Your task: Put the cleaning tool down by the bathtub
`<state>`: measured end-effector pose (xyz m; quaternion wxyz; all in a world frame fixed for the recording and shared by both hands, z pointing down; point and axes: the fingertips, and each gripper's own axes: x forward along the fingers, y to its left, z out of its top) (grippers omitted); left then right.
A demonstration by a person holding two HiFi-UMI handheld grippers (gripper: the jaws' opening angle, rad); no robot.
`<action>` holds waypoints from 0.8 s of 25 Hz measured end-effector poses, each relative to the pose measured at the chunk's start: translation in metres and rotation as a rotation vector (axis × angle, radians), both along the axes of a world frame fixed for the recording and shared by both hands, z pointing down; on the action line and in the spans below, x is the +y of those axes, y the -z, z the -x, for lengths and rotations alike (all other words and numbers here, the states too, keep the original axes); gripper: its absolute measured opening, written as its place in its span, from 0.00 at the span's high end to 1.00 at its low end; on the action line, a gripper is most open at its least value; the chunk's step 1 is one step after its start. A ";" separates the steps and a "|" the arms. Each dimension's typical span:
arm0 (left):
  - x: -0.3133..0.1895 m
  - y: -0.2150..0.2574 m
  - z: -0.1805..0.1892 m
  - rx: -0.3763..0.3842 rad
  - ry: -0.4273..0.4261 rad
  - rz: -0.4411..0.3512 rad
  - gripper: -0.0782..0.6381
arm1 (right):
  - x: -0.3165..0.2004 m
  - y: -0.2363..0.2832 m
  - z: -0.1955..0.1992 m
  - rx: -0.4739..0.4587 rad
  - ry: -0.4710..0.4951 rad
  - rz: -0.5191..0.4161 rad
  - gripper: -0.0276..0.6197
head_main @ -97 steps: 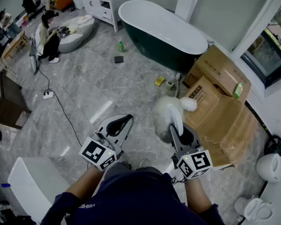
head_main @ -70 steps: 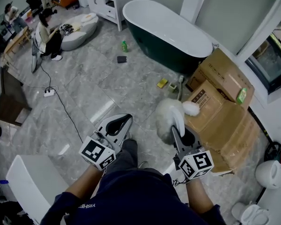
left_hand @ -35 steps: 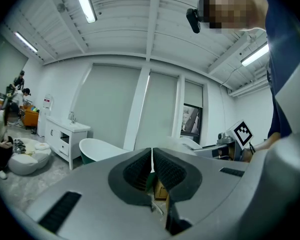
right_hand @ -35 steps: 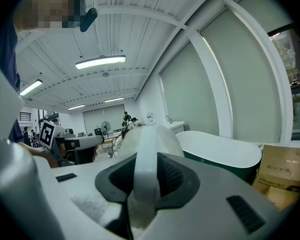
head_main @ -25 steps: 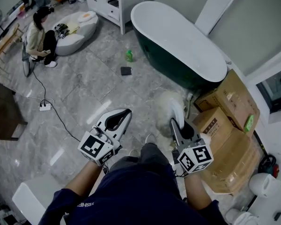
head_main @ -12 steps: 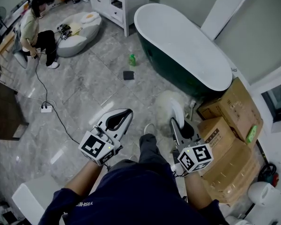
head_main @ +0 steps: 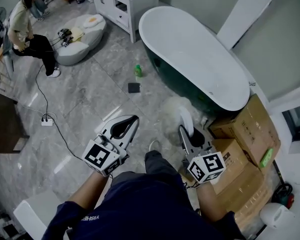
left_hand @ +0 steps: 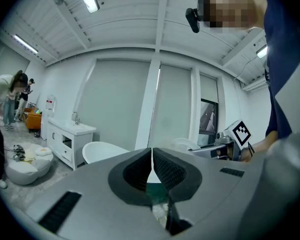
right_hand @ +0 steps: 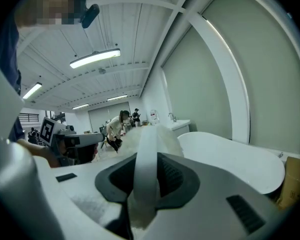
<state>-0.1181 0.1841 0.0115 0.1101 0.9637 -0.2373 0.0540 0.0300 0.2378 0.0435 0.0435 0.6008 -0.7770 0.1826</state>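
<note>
The cleaning tool [head_main: 176, 115] is a fluffy white duster with a white handle [right_hand: 146, 169]. My right gripper [head_main: 186, 132] is shut on that handle, and the fluffy head sticks out ahead of the jaws, above the floor beside the bathtub. The bathtub [head_main: 190, 54] is dark green outside and white inside, just beyond the duster; it also shows in the right gripper view [right_hand: 230, 156]. My left gripper [head_main: 124, 127] is shut with nothing in it, held level to the left of the right one; its pads [left_hand: 166, 170] meet in the left gripper view.
Cardboard boxes [head_main: 242, 134] stand to the right of the tub's near end. A green bottle [head_main: 137, 71] and a dark square object [head_main: 134, 87] lie on the grey tile floor left of the tub. A white cabinet [head_main: 124, 4] stands at the back. A person [head_main: 27, 31] is at far left.
The view has advanced toward the bathtub over the frames; the tub and boxes now lie closer. Both grippers keep the same pose, the right still holding the duster.
</note>
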 end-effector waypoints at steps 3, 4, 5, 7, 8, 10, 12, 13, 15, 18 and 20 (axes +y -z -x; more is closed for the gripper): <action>-0.030 0.000 -0.025 -0.008 0.011 0.009 0.84 | -0.028 -0.004 -0.022 -0.005 0.011 0.008 0.82; -0.039 -0.001 -0.033 -0.013 0.013 0.014 0.84 | -0.037 -0.006 -0.030 -0.006 0.015 0.011 0.82; -0.048 -0.003 -0.041 -0.015 0.012 0.014 0.84 | -0.046 -0.007 -0.037 -0.005 0.019 0.014 0.82; -0.064 -0.005 -0.057 -0.012 0.015 0.012 0.84 | -0.063 -0.012 -0.050 -0.006 0.028 0.018 0.82; -0.072 -0.005 -0.064 -0.012 0.018 0.013 0.84 | -0.071 -0.014 -0.056 -0.009 0.029 0.021 0.82; -0.085 -0.006 -0.076 -0.018 0.020 0.013 0.84 | -0.085 -0.018 -0.069 -0.016 0.027 0.029 0.82; -0.097 -0.008 -0.087 -0.029 0.019 0.016 0.84 | -0.098 -0.020 -0.080 -0.022 0.026 0.033 0.82; -0.102 -0.011 -0.091 -0.037 0.018 0.021 0.84 | -0.104 -0.022 -0.084 -0.025 0.026 0.035 0.82; -0.112 -0.018 -0.097 -0.052 0.020 0.032 0.84 | -0.114 -0.025 -0.093 -0.031 0.025 0.038 0.82; -0.126 -0.021 -0.109 -0.059 0.014 0.033 0.84 | -0.129 -0.029 -0.106 -0.035 0.023 0.043 0.82; -0.132 -0.023 -0.116 -0.066 0.011 0.039 0.84 | -0.136 -0.032 -0.113 -0.035 0.021 0.047 0.82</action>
